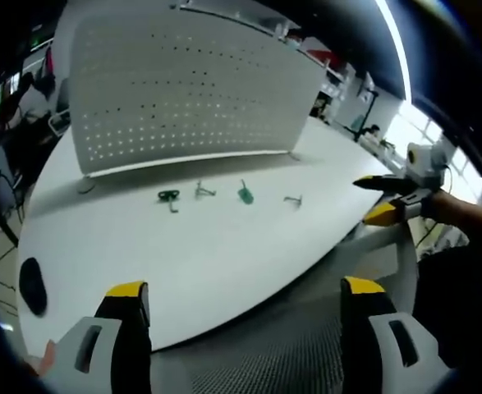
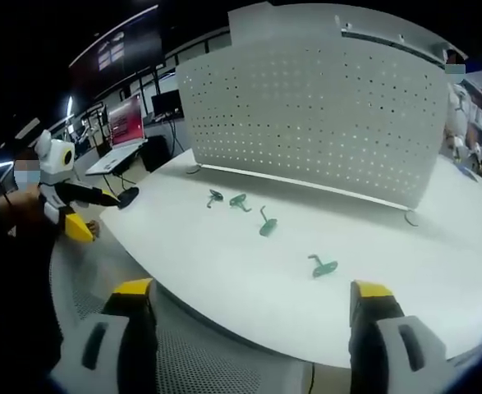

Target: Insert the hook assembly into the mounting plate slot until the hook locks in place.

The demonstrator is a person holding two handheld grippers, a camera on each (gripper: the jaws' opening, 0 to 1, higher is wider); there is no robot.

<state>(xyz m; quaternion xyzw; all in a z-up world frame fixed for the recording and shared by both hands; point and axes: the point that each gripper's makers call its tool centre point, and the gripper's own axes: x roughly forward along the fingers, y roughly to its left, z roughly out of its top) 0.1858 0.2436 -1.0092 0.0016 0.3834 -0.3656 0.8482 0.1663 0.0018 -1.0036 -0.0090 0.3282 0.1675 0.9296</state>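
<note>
A white perforated mounting plate stands upright at the back of the white table. In front of it lie several small hooks in a row. In the left gripper view they are a green hook, a grey hook, another green hook and a grey one. The right gripper view shows the nearest green hook and further hooks. My left gripper hangs open off the table's near edge, holding nothing. My right gripper is open too, short of the edge.
A black oval object lies near the table's left end. A small foot props the plate. The right gripper comes in from the right, the left gripper from the left. Monitors stand on a desk behind.
</note>
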